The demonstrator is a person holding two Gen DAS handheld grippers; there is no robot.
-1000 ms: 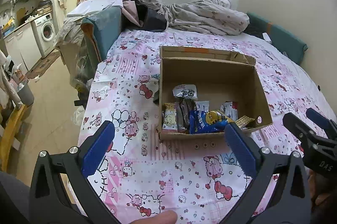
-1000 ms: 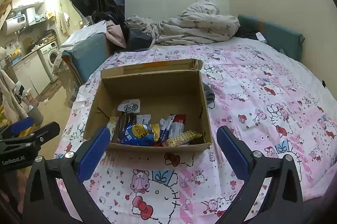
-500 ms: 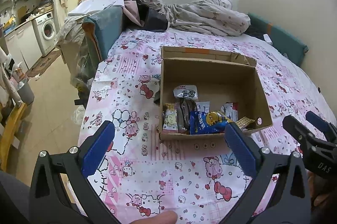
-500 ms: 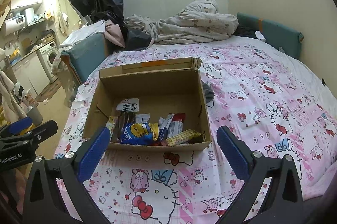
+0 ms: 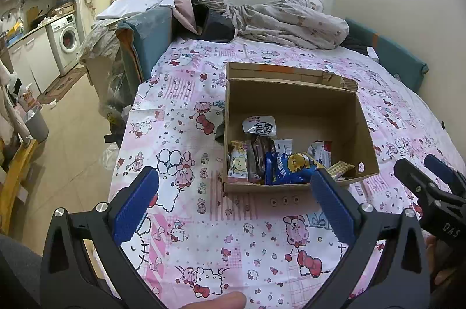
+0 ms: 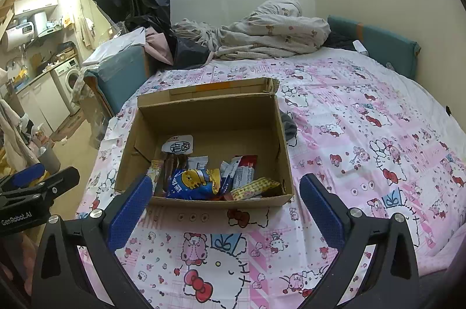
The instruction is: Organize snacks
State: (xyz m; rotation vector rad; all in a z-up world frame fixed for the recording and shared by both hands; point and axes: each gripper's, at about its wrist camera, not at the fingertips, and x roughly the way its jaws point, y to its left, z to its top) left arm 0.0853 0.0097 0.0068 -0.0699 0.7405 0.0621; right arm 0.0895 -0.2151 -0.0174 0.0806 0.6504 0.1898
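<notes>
Several snack packets [image 6: 209, 178] are lying heaped against the near wall of the cardboard box [image 6: 284, 157], which is sitting on the bed [image 6: 378, 134] toward its left edge. Both grippers, left gripper [image 5: 233, 202] and right gripper [image 6: 225, 208], are hovering wide open and empty (barely shifting since a second ago), so the packets are staying put.

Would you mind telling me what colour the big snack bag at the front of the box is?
Blue with a yellow cartoon face; right wrist view.
</notes>
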